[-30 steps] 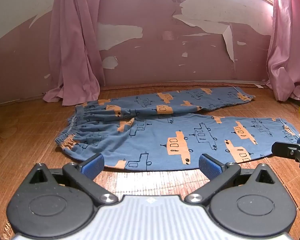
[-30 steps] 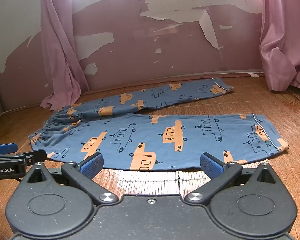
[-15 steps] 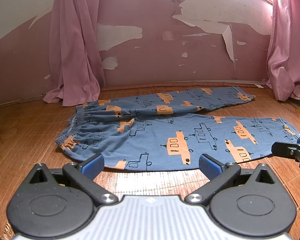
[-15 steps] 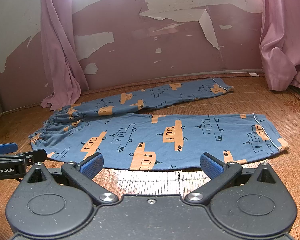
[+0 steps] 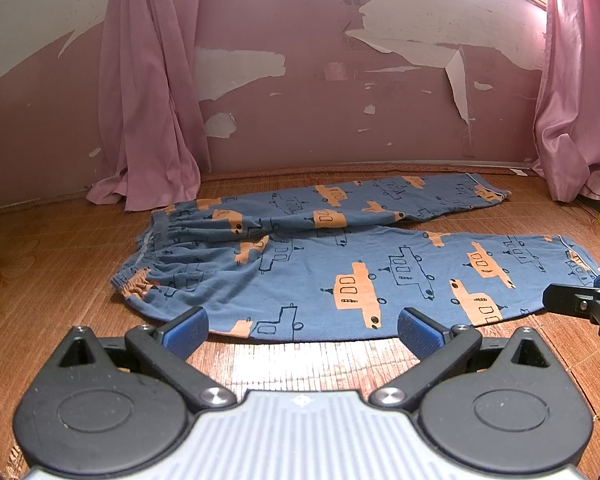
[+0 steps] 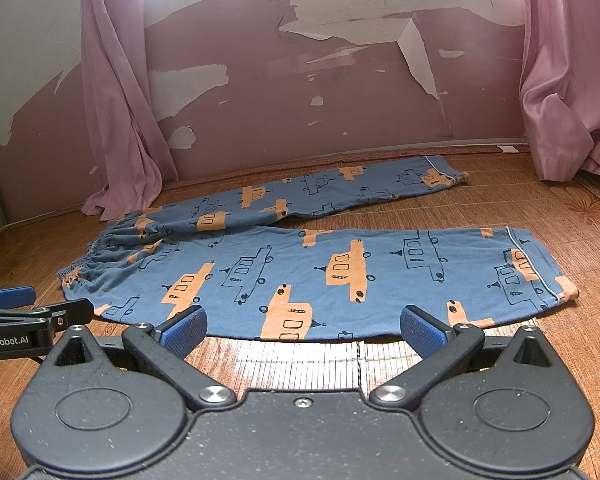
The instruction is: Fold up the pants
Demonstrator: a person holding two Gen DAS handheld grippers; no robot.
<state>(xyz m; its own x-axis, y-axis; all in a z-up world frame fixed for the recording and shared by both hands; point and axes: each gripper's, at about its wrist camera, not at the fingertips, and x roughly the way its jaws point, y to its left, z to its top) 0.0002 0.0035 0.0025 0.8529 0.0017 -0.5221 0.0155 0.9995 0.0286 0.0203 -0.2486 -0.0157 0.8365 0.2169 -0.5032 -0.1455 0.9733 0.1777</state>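
The pants are lying flat on the floor just ahead of both spread tools, long axis crosswise: waistband nearer the left tool, cuffs nearer the right tool.

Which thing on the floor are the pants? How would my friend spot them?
Look at the wooden floor below the peeling pink wall. Between the two pink curtains lie the pants, spread flat: blue cloth with orange boats, unlike anything nearby.

Pants flat on the floor, waistband left, legs rightward, wall behind.
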